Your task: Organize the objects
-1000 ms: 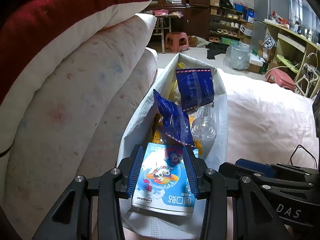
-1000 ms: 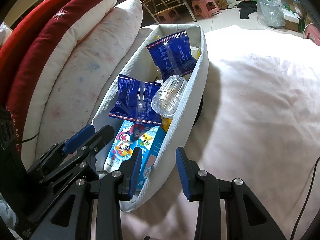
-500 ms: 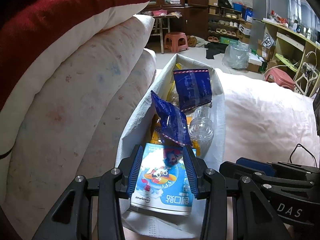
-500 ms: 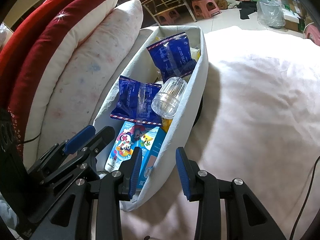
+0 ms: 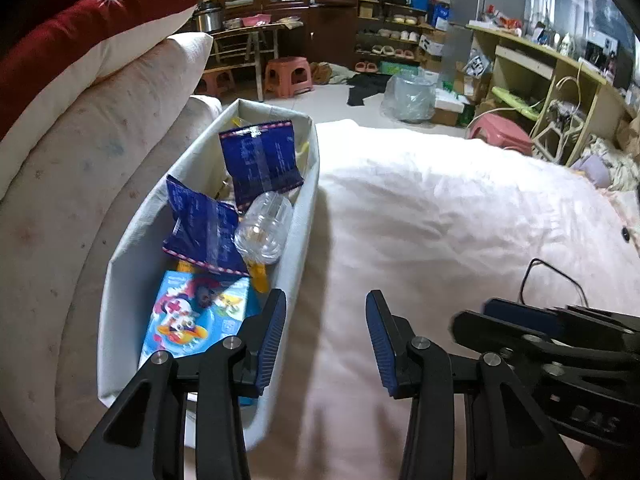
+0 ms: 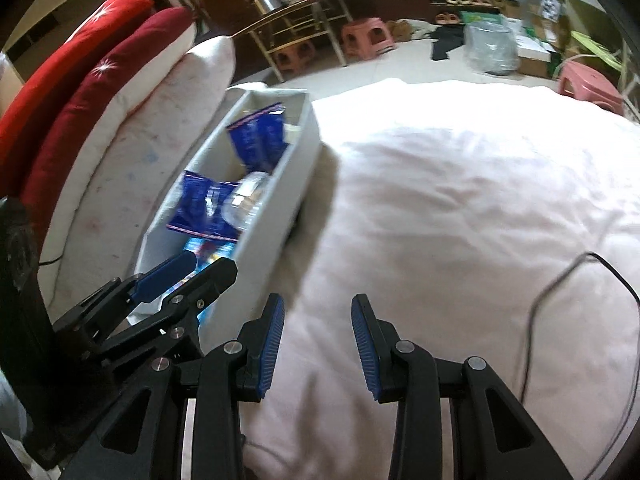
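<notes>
A: What does the left wrist view give that the right one does not?

B: It looks down into the white storage bin (image 5: pixel 120 272) and shows the blue cartoon box (image 5: pixel 196 320) lying flat at the near end. In the right wrist view this box is mostly covered by the left gripper (image 6: pixel 200 276), and the picture there is blurred.

A: And the bin itself?

B: It is long and narrow and lies on the pale bedsheet (image 5: pixel 440 220), against the cream pillows (image 5: pixel 80 152). Inside are two dark blue snack packets (image 5: pixel 204 232), one near the middle and one propped at the far end, and a clear plastic bottle (image 5: pixel 264 228) lying between them. Something yellow under the bottle is too hidden to name.

A: The jaws?

B: The left gripper (image 5: pixel 325 332) is spread wide with nothing between its fingers; its left finger stands in front of the bin's wall. The right gripper (image 6: pixel 318 336) is also apart and empty, above the sheet. A black cable (image 6: pixel 560 280) lies on the sheet at the right.
</notes>
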A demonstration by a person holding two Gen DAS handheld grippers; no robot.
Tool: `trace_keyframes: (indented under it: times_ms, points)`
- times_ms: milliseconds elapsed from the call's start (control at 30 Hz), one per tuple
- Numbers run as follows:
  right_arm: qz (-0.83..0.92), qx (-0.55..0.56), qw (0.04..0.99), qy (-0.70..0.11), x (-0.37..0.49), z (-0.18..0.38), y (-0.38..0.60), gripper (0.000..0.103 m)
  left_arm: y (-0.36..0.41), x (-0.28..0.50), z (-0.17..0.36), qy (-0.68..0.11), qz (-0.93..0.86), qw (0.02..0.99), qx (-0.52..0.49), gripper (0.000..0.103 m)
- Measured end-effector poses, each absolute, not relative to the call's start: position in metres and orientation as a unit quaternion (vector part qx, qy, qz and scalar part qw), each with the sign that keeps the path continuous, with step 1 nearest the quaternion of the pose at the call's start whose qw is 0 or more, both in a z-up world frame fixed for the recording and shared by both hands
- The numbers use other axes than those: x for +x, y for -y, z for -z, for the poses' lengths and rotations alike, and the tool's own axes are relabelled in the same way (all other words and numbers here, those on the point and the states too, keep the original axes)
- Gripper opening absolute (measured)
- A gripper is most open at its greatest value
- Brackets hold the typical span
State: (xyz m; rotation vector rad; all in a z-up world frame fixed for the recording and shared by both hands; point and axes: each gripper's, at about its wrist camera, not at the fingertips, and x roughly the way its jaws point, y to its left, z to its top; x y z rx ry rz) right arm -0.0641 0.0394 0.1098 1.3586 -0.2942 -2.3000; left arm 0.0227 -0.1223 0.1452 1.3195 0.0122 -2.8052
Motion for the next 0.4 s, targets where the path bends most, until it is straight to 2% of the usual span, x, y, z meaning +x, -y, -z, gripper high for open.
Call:
trace_keyframes:
  times_ms: [200,400]
  points:
    - [0.833,0.485,0.23,0.132,-0.056,-0.104,-0.063,0.035,0.097,0.021,-0.137,0.023,0.906,0.039,0.422,0.042]
    - [0.848,0.482,0.195,0.103,-0.051,-0.105,-0.082,0.035,0.078,0.019,-0.126,0.008,0.906,0.017,0.422,0.041]
